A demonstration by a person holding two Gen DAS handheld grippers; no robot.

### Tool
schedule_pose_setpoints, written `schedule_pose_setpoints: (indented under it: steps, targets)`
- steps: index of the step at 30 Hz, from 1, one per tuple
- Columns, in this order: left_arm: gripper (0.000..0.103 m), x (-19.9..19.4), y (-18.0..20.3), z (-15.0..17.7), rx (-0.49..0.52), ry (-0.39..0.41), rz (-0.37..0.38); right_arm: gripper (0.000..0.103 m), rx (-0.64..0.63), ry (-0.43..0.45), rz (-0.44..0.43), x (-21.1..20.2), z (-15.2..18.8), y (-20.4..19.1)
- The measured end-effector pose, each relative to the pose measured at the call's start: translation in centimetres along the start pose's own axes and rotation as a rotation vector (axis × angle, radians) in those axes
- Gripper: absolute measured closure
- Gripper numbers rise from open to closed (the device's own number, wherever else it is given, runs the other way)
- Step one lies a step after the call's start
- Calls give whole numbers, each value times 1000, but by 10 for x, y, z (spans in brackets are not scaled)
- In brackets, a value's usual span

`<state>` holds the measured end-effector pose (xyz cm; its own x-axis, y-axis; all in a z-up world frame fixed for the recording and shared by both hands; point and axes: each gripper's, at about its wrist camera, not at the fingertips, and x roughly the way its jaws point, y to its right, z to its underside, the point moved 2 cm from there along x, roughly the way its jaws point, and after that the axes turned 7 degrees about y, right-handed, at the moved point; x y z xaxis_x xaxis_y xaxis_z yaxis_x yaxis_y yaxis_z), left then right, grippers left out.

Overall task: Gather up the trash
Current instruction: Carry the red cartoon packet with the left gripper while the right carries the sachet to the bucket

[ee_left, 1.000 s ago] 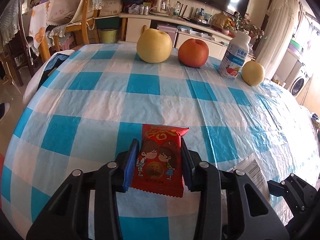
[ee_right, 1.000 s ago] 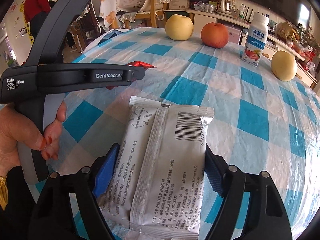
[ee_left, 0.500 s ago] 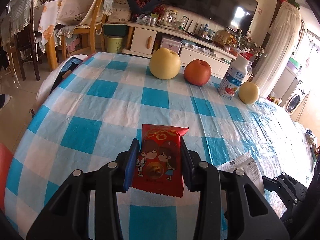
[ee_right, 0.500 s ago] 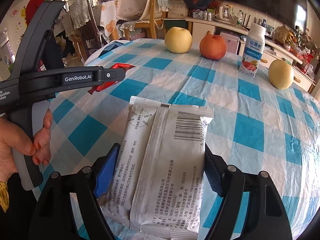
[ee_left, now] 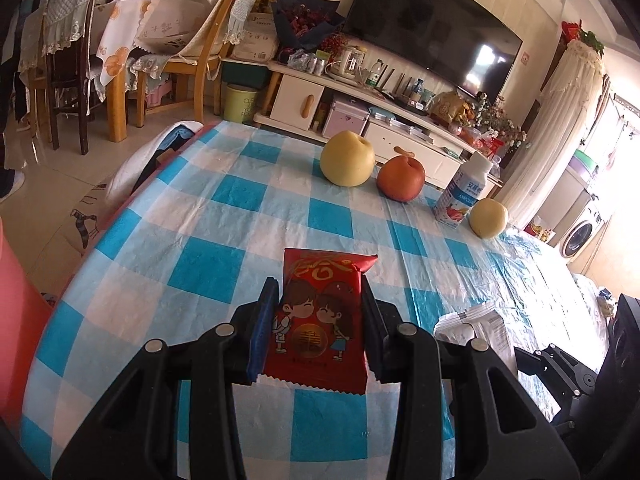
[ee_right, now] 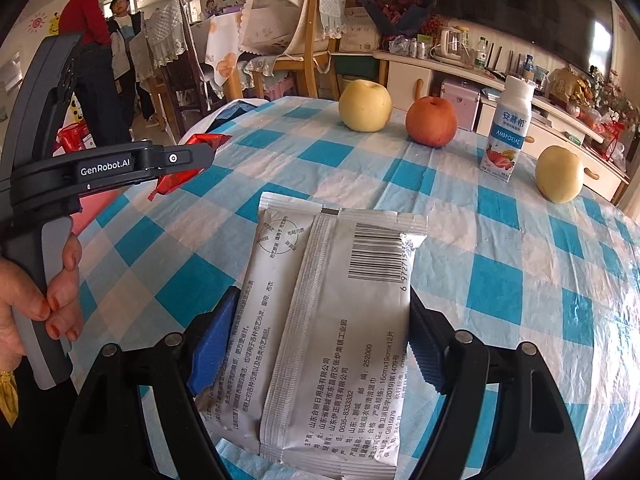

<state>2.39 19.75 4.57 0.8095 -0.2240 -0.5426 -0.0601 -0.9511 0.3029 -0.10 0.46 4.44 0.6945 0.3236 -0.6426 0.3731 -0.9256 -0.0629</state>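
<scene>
A red snack packet [ee_left: 320,320] with two cartoon figures is clamped between the pads of my left gripper [ee_left: 318,320], lifted off the blue-and-white checked tablecloth [ee_left: 208,268]. In the right wrist view my right gripper [ee_right: 316,344] is shut on a silver-white wipe sachet [ee_right: 332,320] with a barcode, also held above the cloth. The left gripper [ee_right: 200,160] shows there at the left with the red packet [ee_right: 176,178], a hand [ee_right: 36,304] on its handle. The sachet [ee_left: 480,324] peeks in at the lower right of the left wrist view.
At the table's far side stand a yellow pear [ee_left: 347,159], a red apple [ee_left: 401,179], a yogurt bottle [ee_left: 464,192] and a second yellow pear [ee_left: 488,218]. Chairs [ee_left: 200,60], a TV cabinet [ee_left: 360,100] and two people [ee_right: 104,60] lie beyond. A pink-red object [ee_left: 16,312] sits at the left edge.
Both grippers have risen with their packets, the left more so and drawing back; the table now looks lower and farther in the left wrist view. The grips have not changed.
</scene>
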Motion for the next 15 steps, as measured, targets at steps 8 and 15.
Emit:
schedule_pose_setpoints:
  steps: [8, 15]
  targets:
    - [62, -22, -18, -6, -43, 47, -14, 25, 4, -6, -25, 1, -1, -12]
    - [63, -45, -37, -12, -92, 96, -31, 25, 27, 5, -60, -1, -9, -30]
